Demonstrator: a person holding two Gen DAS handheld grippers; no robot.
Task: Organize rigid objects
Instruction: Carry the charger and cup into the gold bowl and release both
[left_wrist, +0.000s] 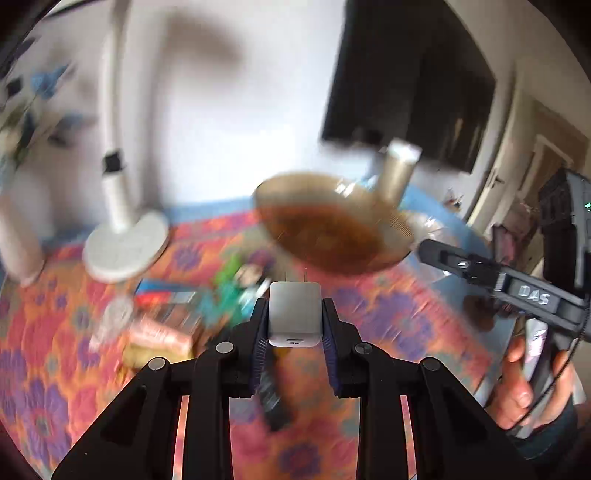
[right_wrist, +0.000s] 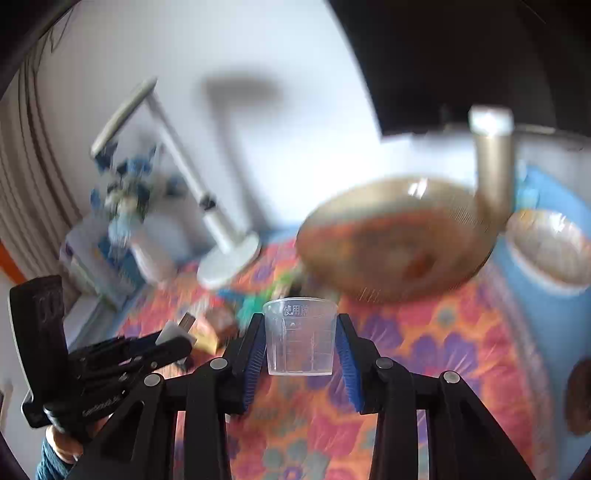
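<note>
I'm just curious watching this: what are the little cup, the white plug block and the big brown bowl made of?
Measuring cup: clear plastic, likely; see-through with moulded marks. Charger: smooth white plastic shell, satin look, metal prongs. Brown bowl: tinted glass or plastic; translucent and glossy, too blurred to tell which.

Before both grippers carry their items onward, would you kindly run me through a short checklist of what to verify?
1. Left gripper clamped on the white charger: ok, pads press both its sides.
2. Right gripper clamped on the clear measuring cup: ok, held upright.
3. Cup empty, nothing to spill: ok, it looks empty.
4. Amber glass bowl free to receive items: cannot tell, blur hides its inside.
5. Gap between the two grippers: ok, apart in both views.
6. Clutter on the floral cloth below cleared: cannot tell, too blurred.
</note>
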